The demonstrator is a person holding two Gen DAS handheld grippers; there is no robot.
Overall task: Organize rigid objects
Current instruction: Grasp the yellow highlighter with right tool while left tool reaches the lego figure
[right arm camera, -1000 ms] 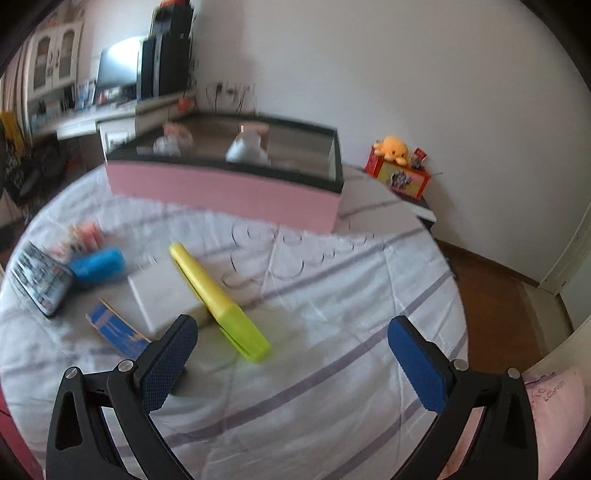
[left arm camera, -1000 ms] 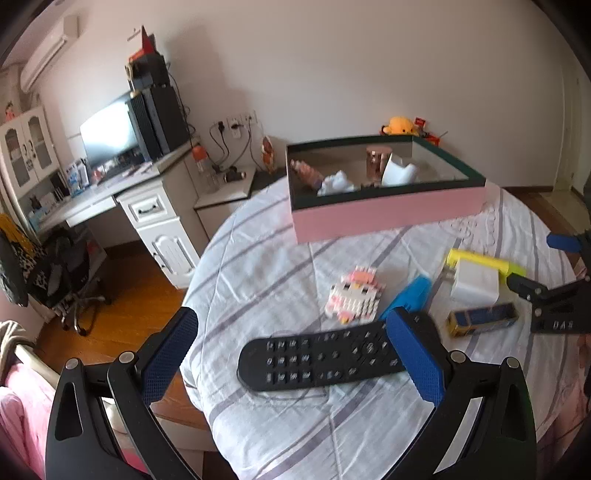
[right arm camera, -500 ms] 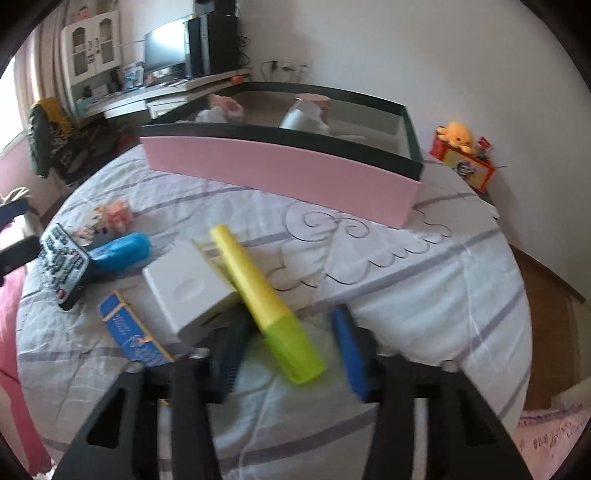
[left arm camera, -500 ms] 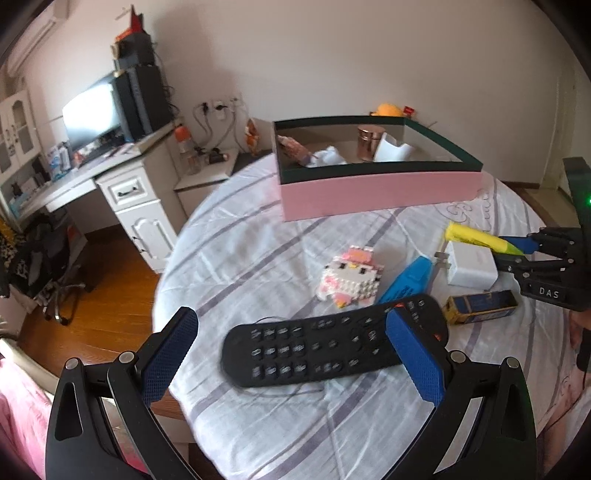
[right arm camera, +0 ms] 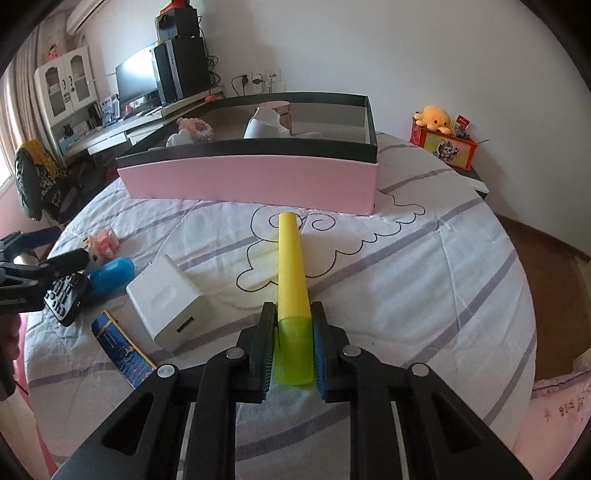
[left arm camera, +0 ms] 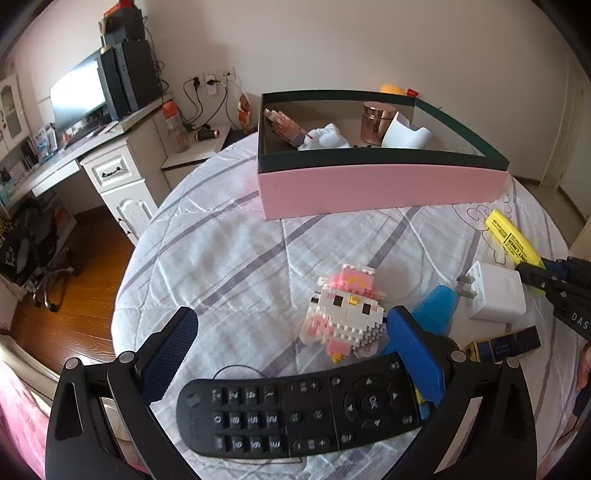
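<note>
At ten o'clock, a monitor (left arm camera: 79,94) stands on a white desk (left arm camera: 92,155); at two o'clock, a yellow plush toy (right arm camera: 436,117) tops a red box (right arm camera: 445,147).

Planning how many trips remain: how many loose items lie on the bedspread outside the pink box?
6: remote, block figure, blue tube, charger, navy box, highlighter in right gripper.

Place: home bedroom-study
Signs: desk (left arm camera: 92,162) with monitor (left arm camera: 79,98) — white cabinet (right arm camera: 70,79), air conditioner (right arm camera: 86,14), plush toy (right arm camera: 436,117)
</note>
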